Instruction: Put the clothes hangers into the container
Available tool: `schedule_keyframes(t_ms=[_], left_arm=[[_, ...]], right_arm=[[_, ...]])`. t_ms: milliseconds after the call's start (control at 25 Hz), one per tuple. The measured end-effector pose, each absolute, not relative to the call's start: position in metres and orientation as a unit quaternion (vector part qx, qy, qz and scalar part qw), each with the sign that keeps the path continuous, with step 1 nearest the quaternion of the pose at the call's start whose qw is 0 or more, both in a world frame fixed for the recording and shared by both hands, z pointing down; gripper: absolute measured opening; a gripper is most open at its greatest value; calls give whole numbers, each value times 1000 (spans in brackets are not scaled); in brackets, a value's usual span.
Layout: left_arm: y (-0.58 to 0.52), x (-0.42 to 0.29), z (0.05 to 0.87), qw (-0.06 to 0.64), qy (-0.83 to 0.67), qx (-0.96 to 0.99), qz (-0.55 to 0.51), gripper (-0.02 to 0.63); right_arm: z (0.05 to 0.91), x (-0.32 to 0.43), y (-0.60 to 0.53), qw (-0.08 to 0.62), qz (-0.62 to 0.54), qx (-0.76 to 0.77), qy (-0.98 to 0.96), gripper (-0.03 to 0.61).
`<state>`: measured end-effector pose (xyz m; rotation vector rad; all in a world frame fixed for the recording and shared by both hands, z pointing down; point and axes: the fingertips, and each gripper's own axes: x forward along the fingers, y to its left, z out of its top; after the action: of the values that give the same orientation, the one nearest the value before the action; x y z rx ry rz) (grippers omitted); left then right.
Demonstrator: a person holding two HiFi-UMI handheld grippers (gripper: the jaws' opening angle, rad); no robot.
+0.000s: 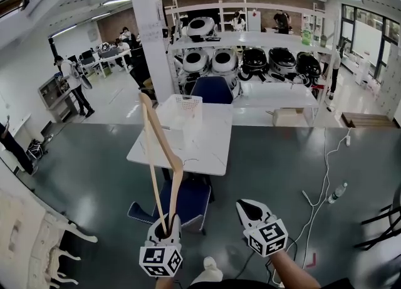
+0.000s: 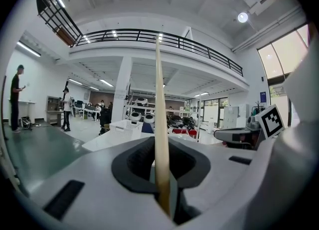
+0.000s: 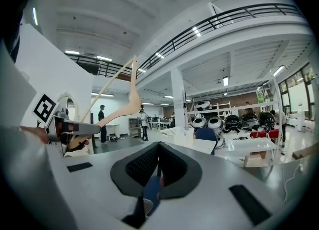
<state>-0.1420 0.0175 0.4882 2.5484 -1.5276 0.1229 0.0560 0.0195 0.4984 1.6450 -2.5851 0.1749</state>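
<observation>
Nearest to me was my left gripper, its fingers pinched on the lower end of a pale wooden clothes hanger. The left gripper view showed the wood clamped between the dark pads and rising straight up past the camera. The hanger stood almost upright above the jaws, its two limbs running up and away towards the table. It was nowhere near the container yet.

My right gripper hung beside the left one with its fingers pressed together on nothing. From its own view the hanger showed off to the left, clear of it.

Ahead, the white mesh basket sat on the far part of the white table, with a blue chair tucked under the near edge between me and it.

As I judged it, the step in hand was the carry. A long hanger held by one end works like a lever, so the pinch needed to stay firm and the wrist level. At the table I would have wanted to tip the top over the basket rim and lower it in at a slant, letting go only once the wood rested inside. The basket looked light, so the free right gripper could have steadied its wall.
</observation>
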Motion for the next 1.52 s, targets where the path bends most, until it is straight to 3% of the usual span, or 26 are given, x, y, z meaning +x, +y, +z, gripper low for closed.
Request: schedule_keyframes(t_ms=[840,1520], left_arm=[[-108,-181,485,101,-493,863,37,53],[-147,-190,502,116,-464,877,47,54]], right_arm=[[483,11,-94,40,54,550,-833,18],[495,-8,-131,51,65,561,-824,18]])
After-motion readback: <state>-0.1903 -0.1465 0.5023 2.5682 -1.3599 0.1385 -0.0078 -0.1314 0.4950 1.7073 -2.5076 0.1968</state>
